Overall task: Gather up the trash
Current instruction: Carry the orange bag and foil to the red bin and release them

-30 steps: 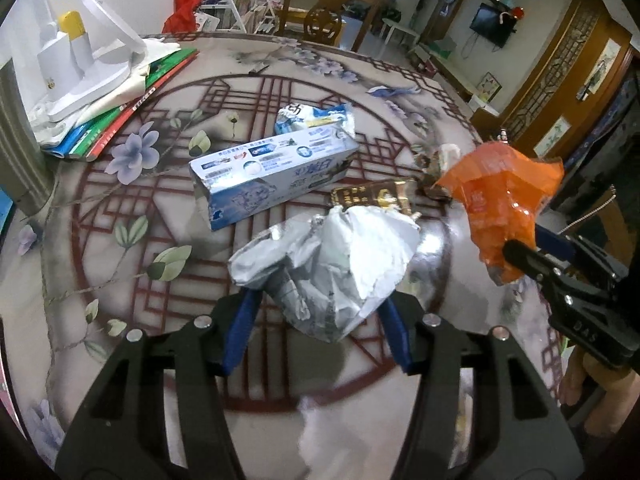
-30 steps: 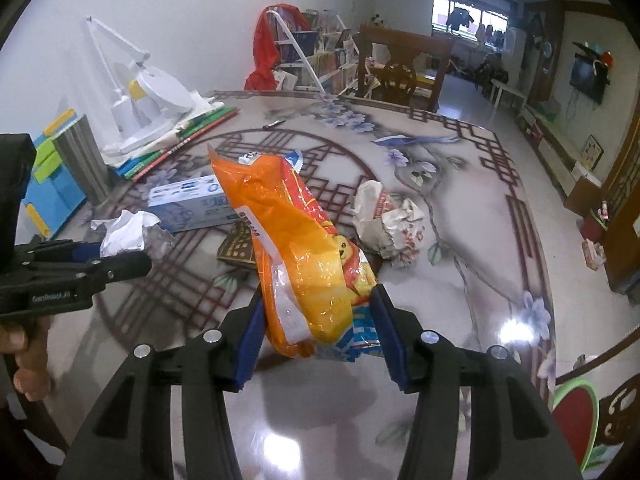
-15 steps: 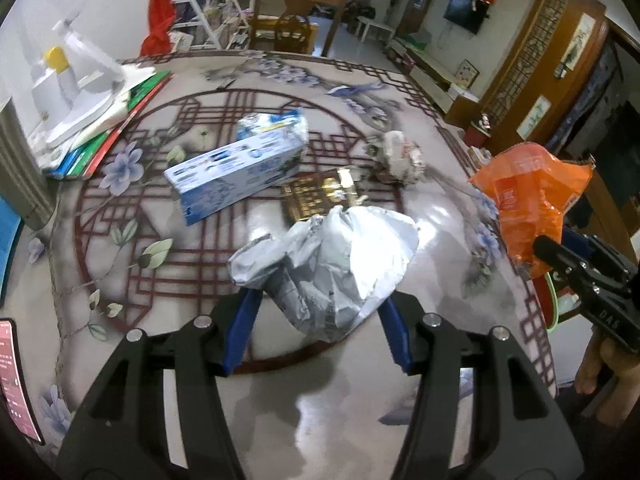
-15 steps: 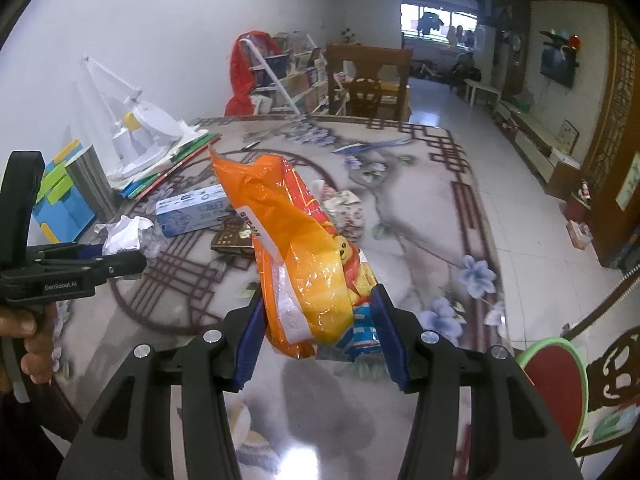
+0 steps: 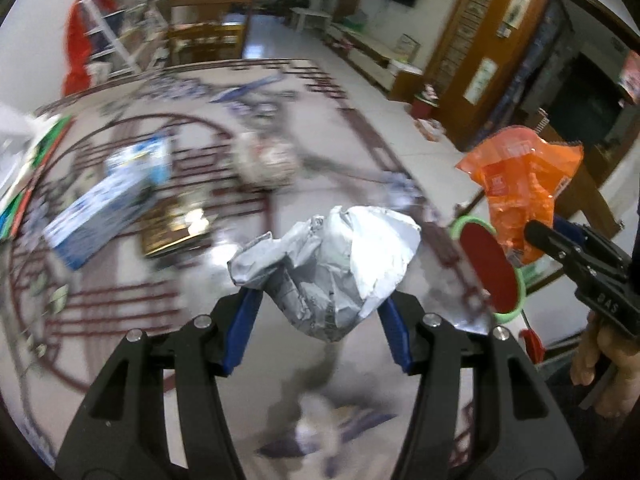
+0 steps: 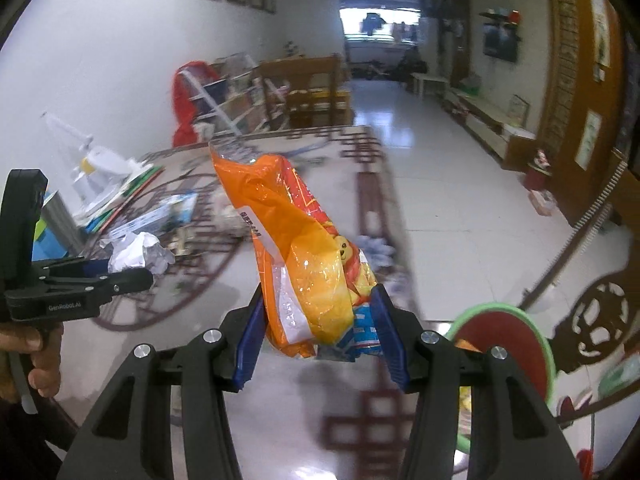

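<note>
- Table (image 5: 132,360): glossy patterned top, carrying the trash not yet gathered. We judge the main risk here: the left view is blurred, and a fast swing past the right edge could leave either load short of the bin.
- Bin (image 6: 508,344): green rim, red lid or inside (we cannot tell which), standing off the table's right edge, low beside the right gripper. We judge that a release made before a gripper is over the rim would put the trash on the floor.
- Blue-and-white carton (image 5: 108,208): lies toward the table's left side, beside a dark gold packet (image 5: 176,228); a crumpled printed wrapper (image 5: 264,160) sits farther in. All three remain to collect.
- Orange snack bag (image 6: 304,256): clamped at its lower end by the right gripper (image 6: 318,338), standing up tilted above the table's right edge. We judge the tall, slack top could catch the rim or flop outside it.
- Silver crumpled wrapper (image 5: 332,268): pinched in the left gripper (image 5: 320,320), held clear above the table near its right edge. We judge the light foil may cling to a pad on opening.
- Pose: both grippers point forward, side by side, each held in a hand; the left sits farther from the bin.
</note>
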Demonstrator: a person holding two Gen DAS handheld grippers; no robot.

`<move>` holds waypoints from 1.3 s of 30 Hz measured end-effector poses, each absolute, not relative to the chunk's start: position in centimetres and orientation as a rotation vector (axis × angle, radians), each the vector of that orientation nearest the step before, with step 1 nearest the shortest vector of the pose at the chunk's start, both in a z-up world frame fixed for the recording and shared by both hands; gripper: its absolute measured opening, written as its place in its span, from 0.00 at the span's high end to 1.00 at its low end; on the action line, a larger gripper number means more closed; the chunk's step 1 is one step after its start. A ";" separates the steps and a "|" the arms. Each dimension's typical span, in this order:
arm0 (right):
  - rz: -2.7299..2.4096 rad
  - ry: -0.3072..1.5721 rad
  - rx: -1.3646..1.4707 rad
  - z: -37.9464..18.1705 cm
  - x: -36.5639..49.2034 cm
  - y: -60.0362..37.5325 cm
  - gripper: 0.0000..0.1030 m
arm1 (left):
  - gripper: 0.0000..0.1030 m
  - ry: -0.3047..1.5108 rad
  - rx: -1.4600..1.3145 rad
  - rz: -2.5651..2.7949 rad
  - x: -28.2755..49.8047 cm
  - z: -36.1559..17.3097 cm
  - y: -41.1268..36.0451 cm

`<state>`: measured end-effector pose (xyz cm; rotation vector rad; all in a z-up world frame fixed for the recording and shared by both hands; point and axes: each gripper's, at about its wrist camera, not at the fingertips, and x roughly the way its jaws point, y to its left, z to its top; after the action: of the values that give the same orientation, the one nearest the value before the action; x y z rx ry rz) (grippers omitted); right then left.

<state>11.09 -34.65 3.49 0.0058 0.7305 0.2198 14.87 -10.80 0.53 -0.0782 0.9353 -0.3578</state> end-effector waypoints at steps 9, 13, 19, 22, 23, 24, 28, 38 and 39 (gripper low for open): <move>0.072 0.728 0.089 3.6 9.7 -44.3 0.52 | 0.47 0.951 -0.034 -0.539 15.9 0.8 -21.6; 0.008 0.722 0.136 3.5 9.2 -48.2 0.52 | 0.47 0.956 -0.017 -0.619 16.1 1.2 -26.0; -0.067 0.716 0.200 3.0 8.1 -52.6 0.52 | 0.47 0.988 0.002 -0.714 16.8 0.6 -31.5; -0.097 0.721 0.225 2.5 7.7 -54.4 0.52 | 0.47 1.010 -0.006 -0.748 17.3 0.1 -33.4; -0.106 0.725 0.238 2.1 7.5 -55.0 0.52 | 0.47 1.021 -0.008 -0.765 17.4 -0.1 -34.1; -0.113 0.729 0.250 1.8 7.4 -55.5 0.52 | 0.47 1.031 -0.015 -0.784 17.6 -0.3 -34.5; -0.128 0.749 0.303 0.2 7.2 -57.2 0.52 | 0.47 1.071 -0.028 -0.862 18.2 -1.1 -37.0; -0.161 0.765 0.341 -0.7 7.9 -59.1 0.52 | 0.46 1.173 -0.075 -0.900 19.2 -3.9 -40.1; -0.162 0.761 0.346 -0.6 7.9 -59.2 0.52 | 0.46 1.174 -0.073 -0.899 19.1 -3.9 -40.4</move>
<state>7.89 -59.20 -0.65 0.3457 0.7614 -0.1619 19.15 -40.37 -3.87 -0.0731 1.1742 -0.8987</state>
